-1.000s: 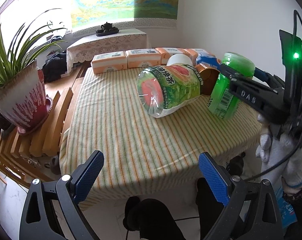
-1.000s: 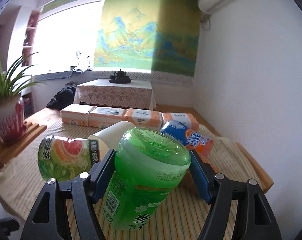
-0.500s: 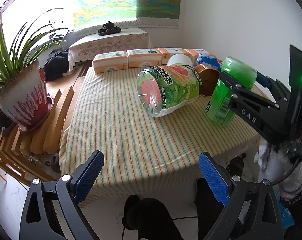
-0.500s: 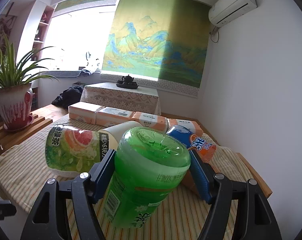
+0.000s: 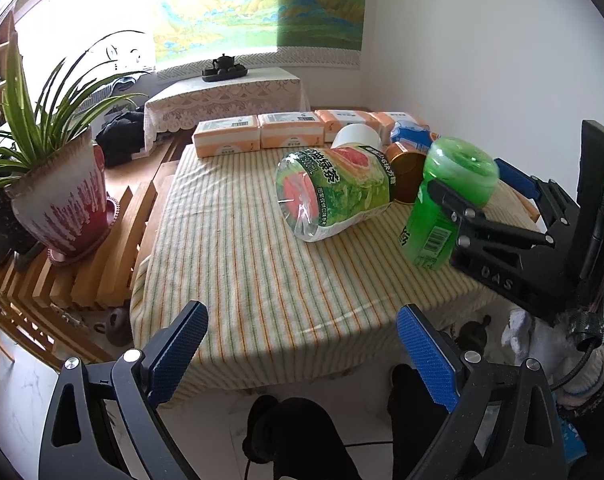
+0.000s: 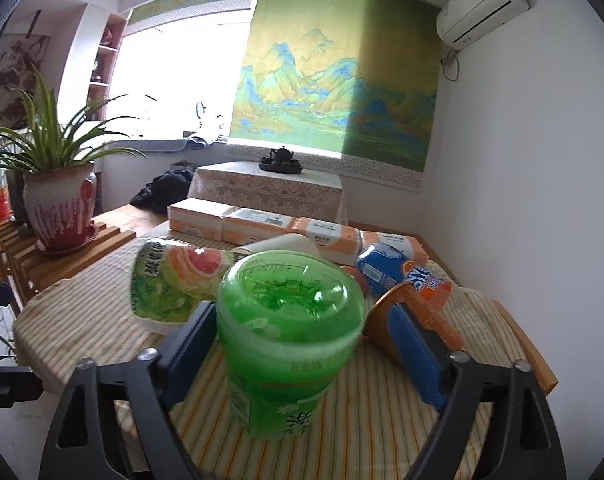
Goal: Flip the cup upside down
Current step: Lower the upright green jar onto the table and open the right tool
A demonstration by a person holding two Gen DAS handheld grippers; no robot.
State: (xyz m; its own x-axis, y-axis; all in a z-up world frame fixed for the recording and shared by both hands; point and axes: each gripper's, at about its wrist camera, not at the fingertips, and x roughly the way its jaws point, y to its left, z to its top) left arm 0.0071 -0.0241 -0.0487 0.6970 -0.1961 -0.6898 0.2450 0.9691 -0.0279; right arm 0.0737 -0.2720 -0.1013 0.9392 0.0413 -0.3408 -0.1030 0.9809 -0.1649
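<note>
The green plastic cup (image 6: pixel 290 340) stands bottom-up on the striped tablecloth (image 6: pixel 361 400), leaning slightly in the left wrist view (image 5: pixel 441 216). My right gripper (image 6: pixel 305 344) is open around it: the left pad lies close against the cup's side, and a gap shows beside the right pad (image 6: pixel 413 352). From the left wrist view, the right gripper (image 5: pixel 467 178) reaches in from the right, held by a gloved hand (image 5: pixel 541 332). My left gripper (image 5: pixel 302 356) hangs open off the table's near edge with nothing between its fingers.
A big green tea cup (image 5: pixel 333 192) lies on its side mid-table. An orange cup (image 5: pixel 405 176), a white cup (image 5: pixel 355 136) and a blue-orange cup (image 6: pixel 405 280) lie behind the green cup. Tissue packs (image 5: pixel 226 136) line the far edge. A potted plant (image 5: pixel 62 208) stands left.
The right gripper has lowered the green cup onto the cloth and its pads have spread off the cup's sides. The left gripper has stayed in place.
</note>
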